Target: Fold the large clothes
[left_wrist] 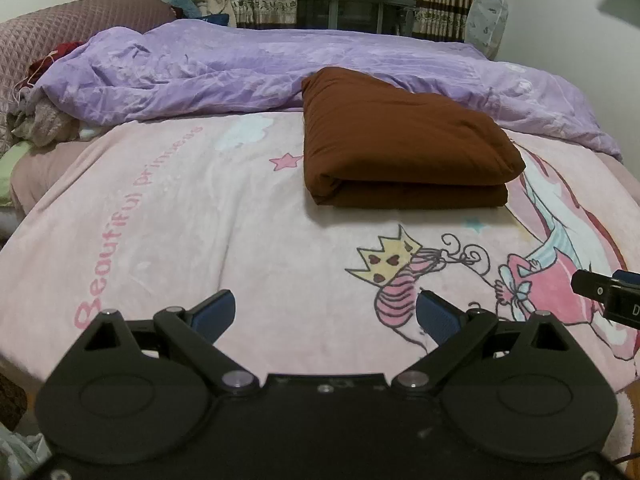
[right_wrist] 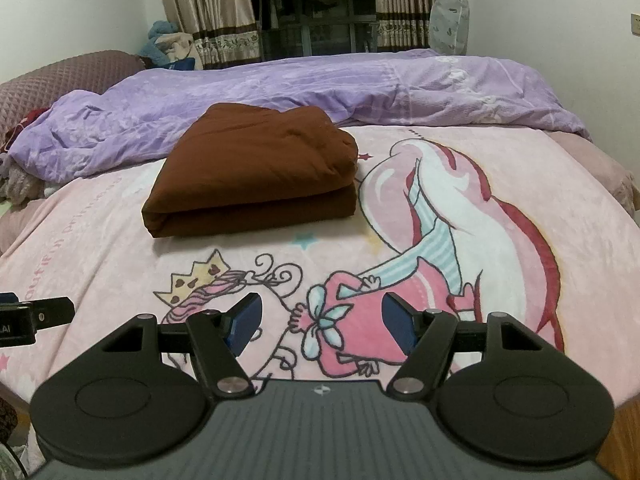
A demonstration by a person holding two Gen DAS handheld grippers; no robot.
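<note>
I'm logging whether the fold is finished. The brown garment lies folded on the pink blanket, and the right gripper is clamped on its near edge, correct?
Not quite. The brown garment does lie folded on the pink blanket, but the right gripper holds nothing: its jaws stand open above the blanket, short of the garment, as the right wrist view shows.

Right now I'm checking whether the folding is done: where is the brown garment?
The folded brown garment lies on the pink princess blanket, right of centre in the left wrist view, just in front of the purple duvet.
</note>
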